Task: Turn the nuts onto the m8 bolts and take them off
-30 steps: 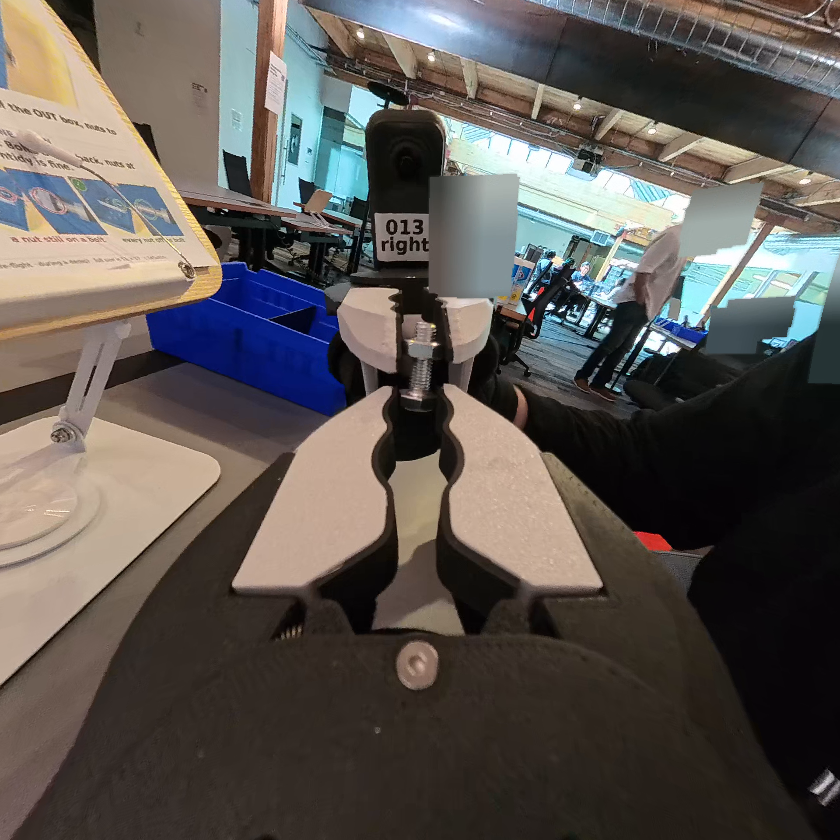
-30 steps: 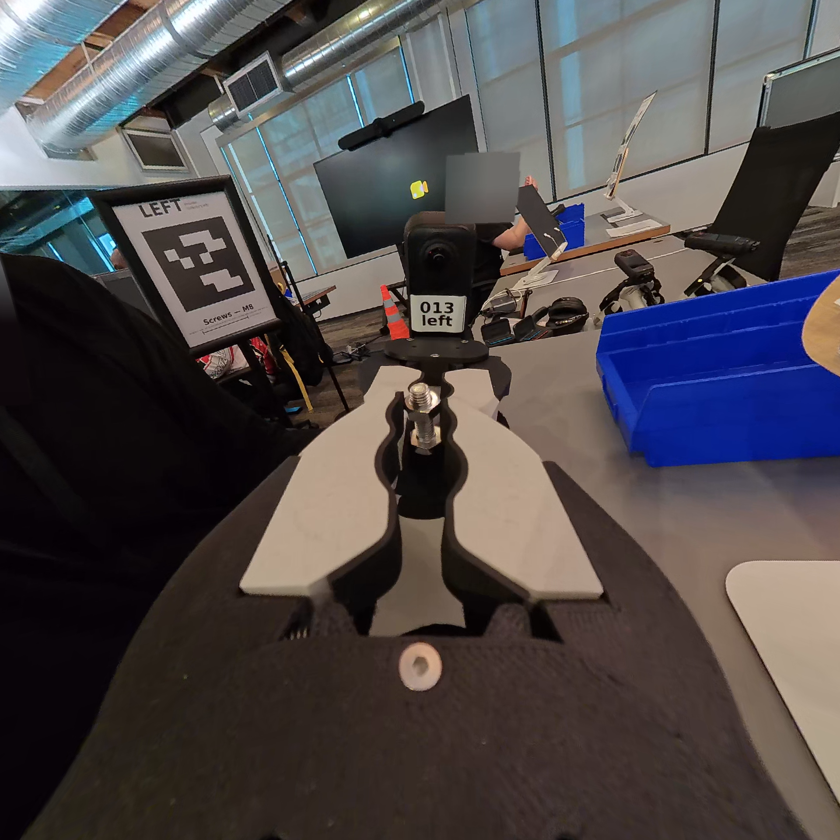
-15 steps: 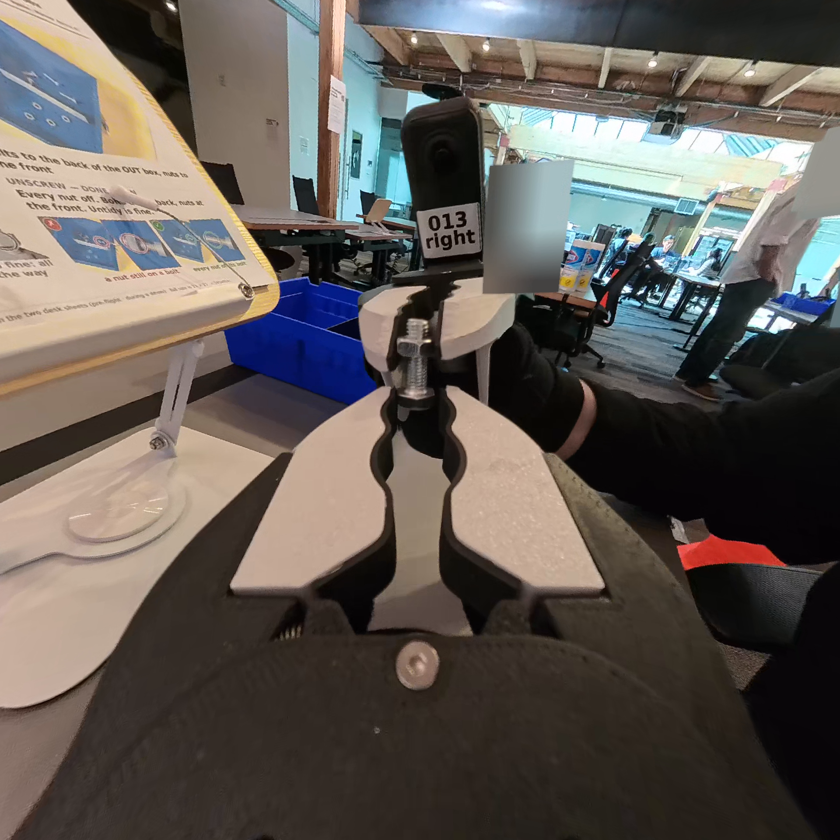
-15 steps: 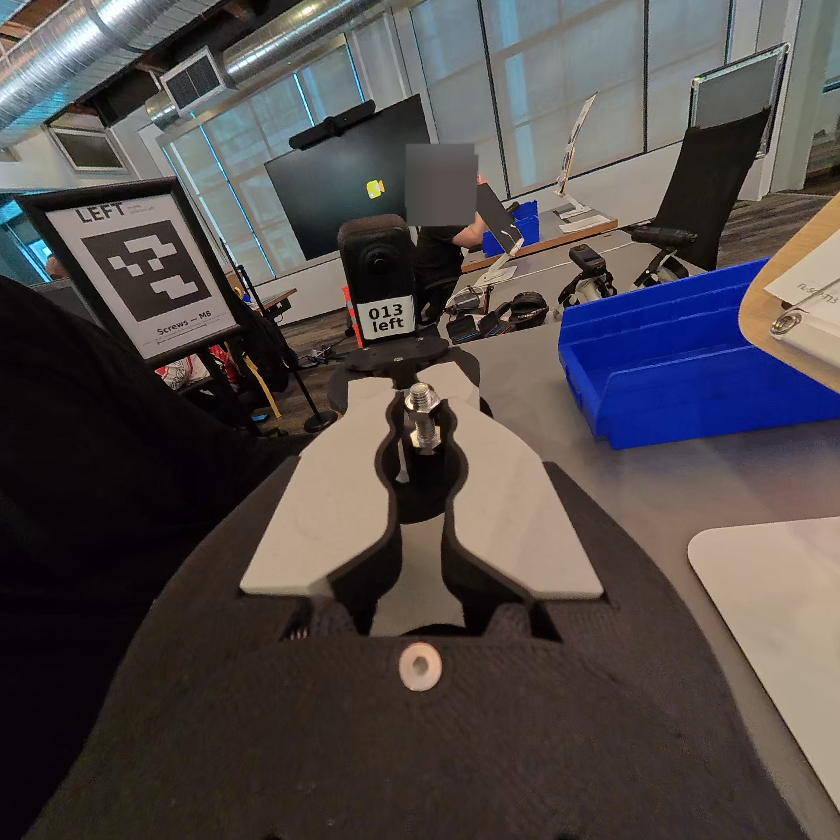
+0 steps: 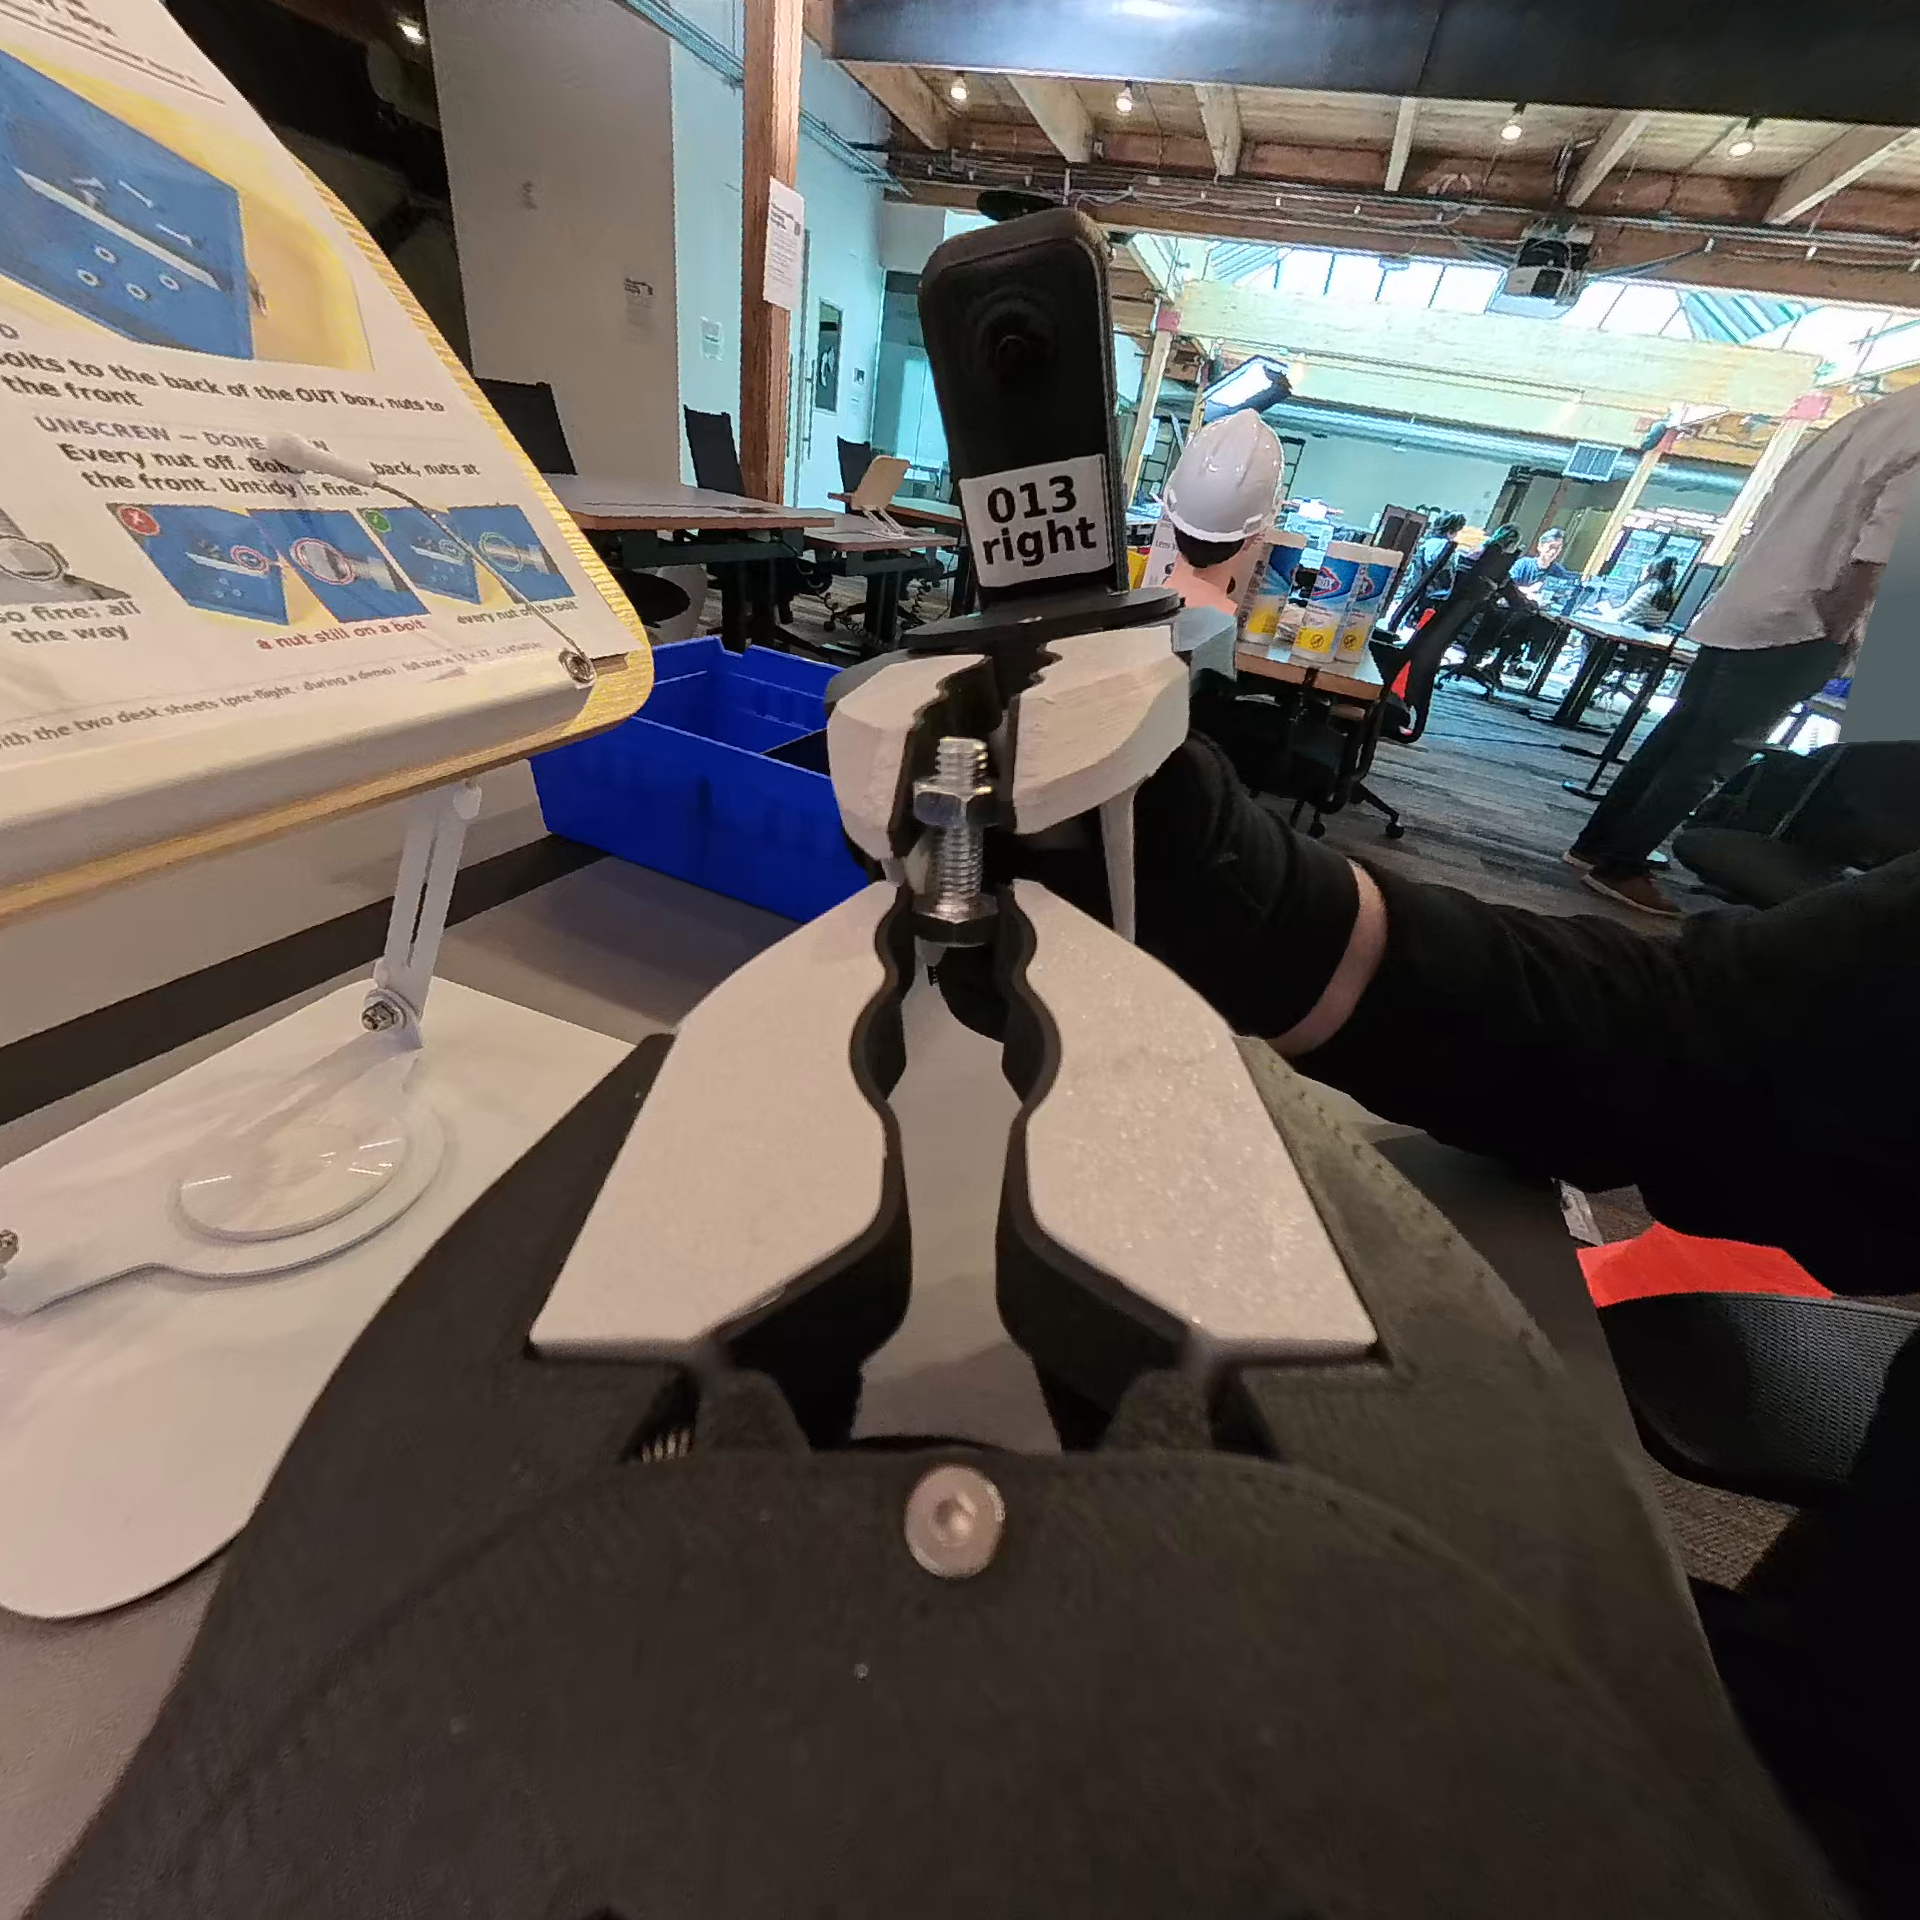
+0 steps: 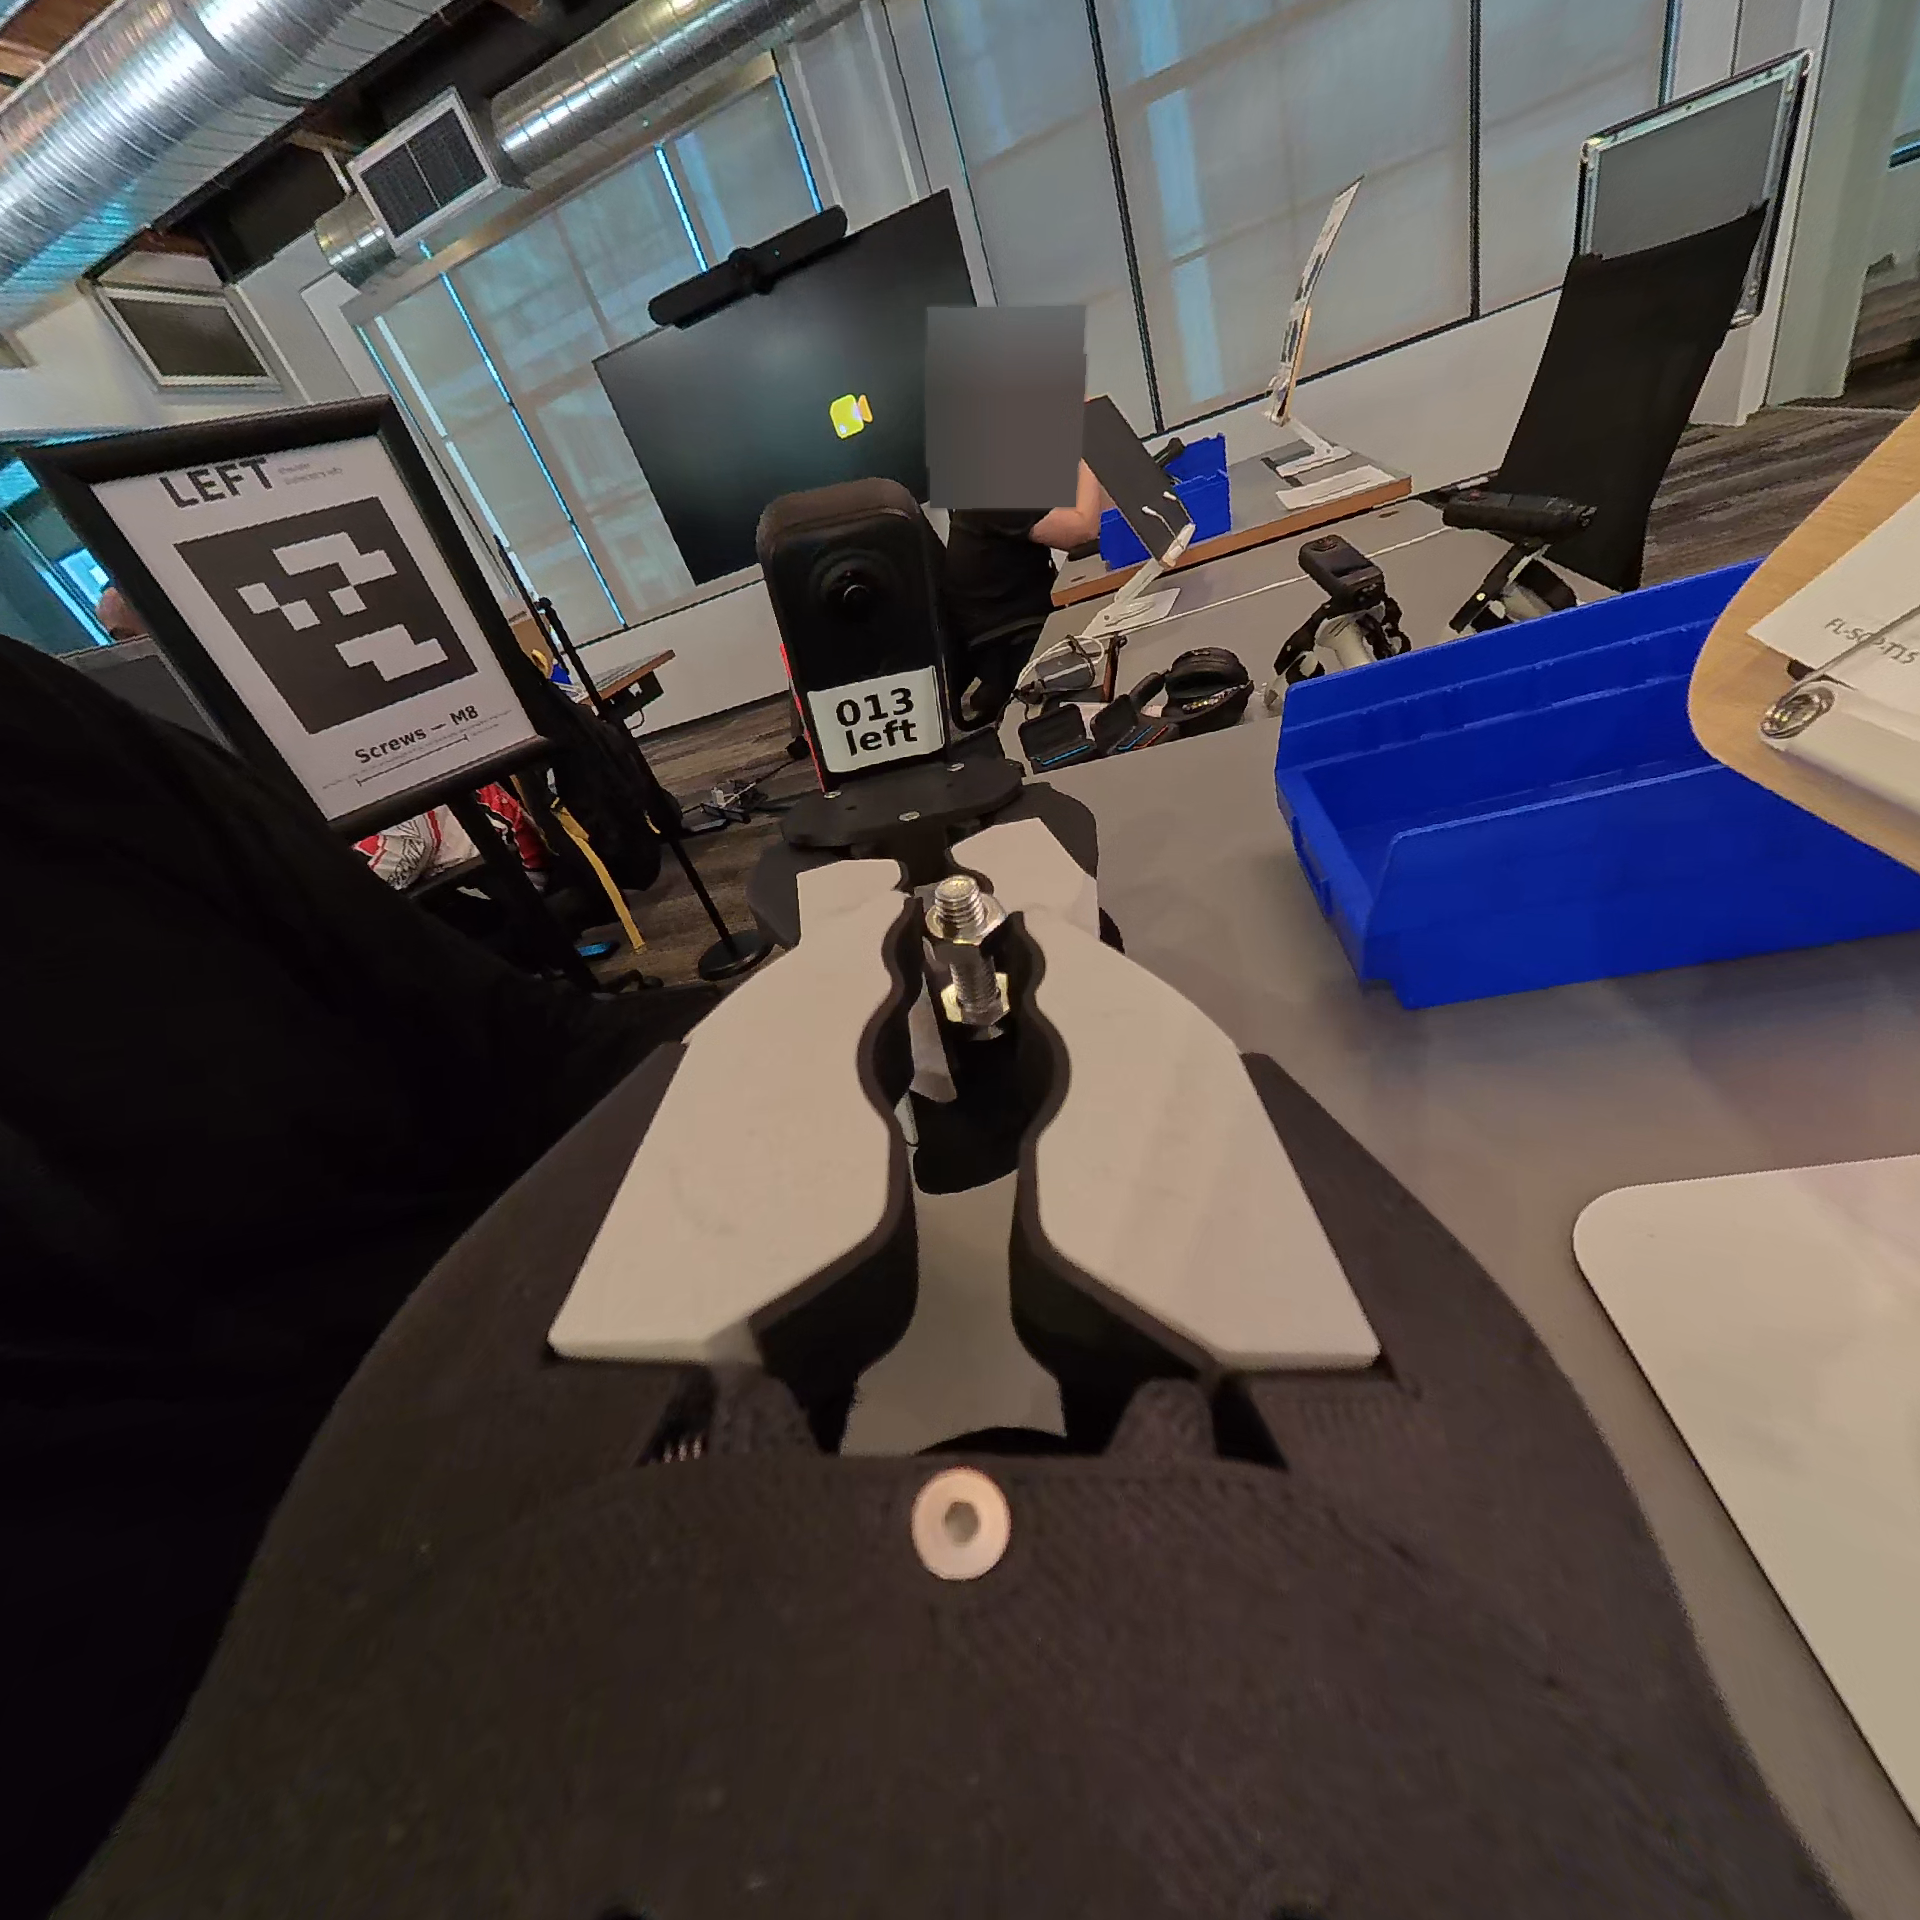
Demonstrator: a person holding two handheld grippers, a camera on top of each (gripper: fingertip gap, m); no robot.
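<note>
In the left wrist view my left gripper point(image 5: 954, 920) is shut on the hexagonal head of a silver M8 bolt point(image 5: 958, 857), which stands upright above its fingertips. A silver nut point(image 5: 948, 802) sits partway up the thread. My right gripper point(image 5: 951, 800) faces me and is shut on that nut. In the right wrist view my right gripper point(image 6: 966, 935) pinches the nut point(image 6: 966, 928), with the bolt's threaded tip point(image 6: 960, 896) above it and the bolt head point(image 6: 977, 1003) below it. The left gripper's white fingers point(image 6: 831, 909) show just beyond.
A blue bin point(image 5: 707, 790) stands on the grey table point(image 6: 1195, 883); it also shows in the right wrist view point(image 6: 1558, 810). An instruction board on a white stand point(image 5: 405, 914) is at the left. A framed sign on a stand point(image 6: 301, 603) is beside the table. People are farther off. The grippers are tip to tip, or close to it.
Both grippers have swung together with the bolt, so the board and the bin have shifted in both views. The right gripper now sits turned about the bolt. Both grasps are unchanged.
</note>
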